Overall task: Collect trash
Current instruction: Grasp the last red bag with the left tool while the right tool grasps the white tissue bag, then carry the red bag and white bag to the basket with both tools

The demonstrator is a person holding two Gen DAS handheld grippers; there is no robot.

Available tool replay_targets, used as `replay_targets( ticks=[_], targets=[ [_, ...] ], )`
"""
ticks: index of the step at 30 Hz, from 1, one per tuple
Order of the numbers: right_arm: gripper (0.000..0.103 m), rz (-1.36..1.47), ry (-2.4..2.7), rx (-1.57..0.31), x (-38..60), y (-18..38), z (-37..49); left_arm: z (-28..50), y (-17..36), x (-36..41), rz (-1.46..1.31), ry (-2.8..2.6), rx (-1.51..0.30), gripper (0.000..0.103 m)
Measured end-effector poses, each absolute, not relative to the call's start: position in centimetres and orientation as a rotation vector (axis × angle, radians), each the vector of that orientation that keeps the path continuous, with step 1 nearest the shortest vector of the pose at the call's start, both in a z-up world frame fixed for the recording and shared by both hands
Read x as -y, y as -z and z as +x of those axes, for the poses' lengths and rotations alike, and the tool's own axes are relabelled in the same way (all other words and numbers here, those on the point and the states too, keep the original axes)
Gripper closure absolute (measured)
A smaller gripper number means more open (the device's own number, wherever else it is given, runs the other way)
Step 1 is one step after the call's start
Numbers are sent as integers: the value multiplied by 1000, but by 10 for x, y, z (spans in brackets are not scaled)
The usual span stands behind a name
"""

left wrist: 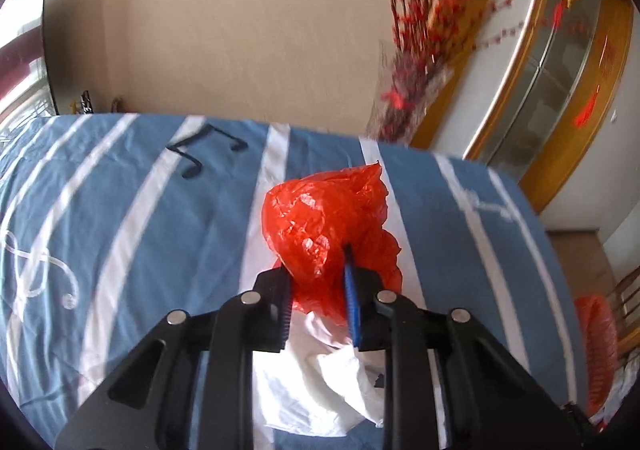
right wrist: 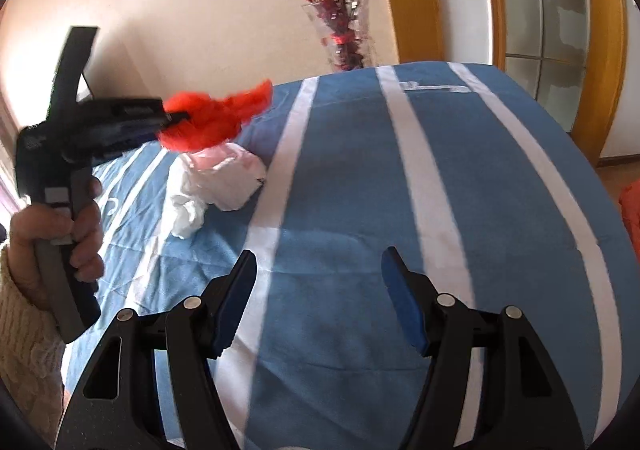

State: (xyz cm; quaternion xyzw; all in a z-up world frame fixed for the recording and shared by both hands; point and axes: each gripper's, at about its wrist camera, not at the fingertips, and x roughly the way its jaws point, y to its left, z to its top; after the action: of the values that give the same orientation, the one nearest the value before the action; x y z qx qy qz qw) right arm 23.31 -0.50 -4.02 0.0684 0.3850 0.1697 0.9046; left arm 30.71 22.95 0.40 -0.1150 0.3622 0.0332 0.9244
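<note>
My left gripper is shut on a crumpled red plastic bag and holds it above the blue striped cloth. In the right wrist view the left gripper shows at the left, held in a hand, with the red bag in its jaws. A crumpled white bag lies on the cloth under the red one; it also shows in the left wrist view. My right gripper is open and empty, above the cloth's near part, right of the white bag.
A glass vase with red-berried branches stands beyond the table's far edge. A red-orange bin or bag sits off the table's right side near a wooden chair. A glass door with a wooden frame is at the right.
</note>
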Motion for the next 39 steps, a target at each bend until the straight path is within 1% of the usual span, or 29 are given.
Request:
replay_targets(
  ticks=[5, 8, 9, 10, 12, 15, 20, 21, 22, 23, 24, 25, 26, 28, 34, 39],
  targets=[
    [38, 138, -417, -793, -23, 35, 244, 290, -27, -256, -245, -140, -664, 81],
    [38, 129, -467, -784, -48, 30, 256, 282, -31, -278, -255, -198, -650, 81],
    [34, 127, -482, -784, -55, 28, 260, 280, -31, -286, -259, -217, -651, 81],
    [27, 127, -498, -786, -64, 27, 265, 276, -30, -295, -263, -242, -652, 81],
    [22, 122, -516, -791, -84, 26, 279, 270, -28, -310, -269, -276, -656, 81],
    [19, 93, -505, -815, -108, 32, 298, 261, -24, -332, -283, -329, -668, 81],
    [20, 51, -468, -884, -132, 51, 319, 248, -20, -349, -290, -374, -678, 81],
    [28, 36, -465, -890, -134, 53, 320, 247, -19, -349, -290, -376, -680, 81],
    [40, 13, -462, -900, -138, 57, 321, 245, -19, -349, -291, -377, -682, 81],
    [44, -7, -451, -891, -139, 58, 319, 244, -19, -349, -291, -377, -682, 81],
    [66, -24, -454, -881, -141, 59, 318, 243, -19, -348, -291, -377, -683, 81],
    [81, -46, -460, -877, -142, 60, 315, 243, -19, -347, -291, -374, -684, 81],
    [89, -49, -477, -880, -142, 61, 313, 243, -19, -344, -290, -371, -686, 81],
    [93, -39, -483, -884, -135, 60, 308, 241, -19, -339, -286, -361, -686, 81],
    [94, 29, -407, -856, -70, 49, 292, 237, -21, -312, -271, -305, -680, 81],
    [94, 49, -319, -829, -15, 36, 279, 239, -22, -273, -266, -233, -685, 81]
  ],
)
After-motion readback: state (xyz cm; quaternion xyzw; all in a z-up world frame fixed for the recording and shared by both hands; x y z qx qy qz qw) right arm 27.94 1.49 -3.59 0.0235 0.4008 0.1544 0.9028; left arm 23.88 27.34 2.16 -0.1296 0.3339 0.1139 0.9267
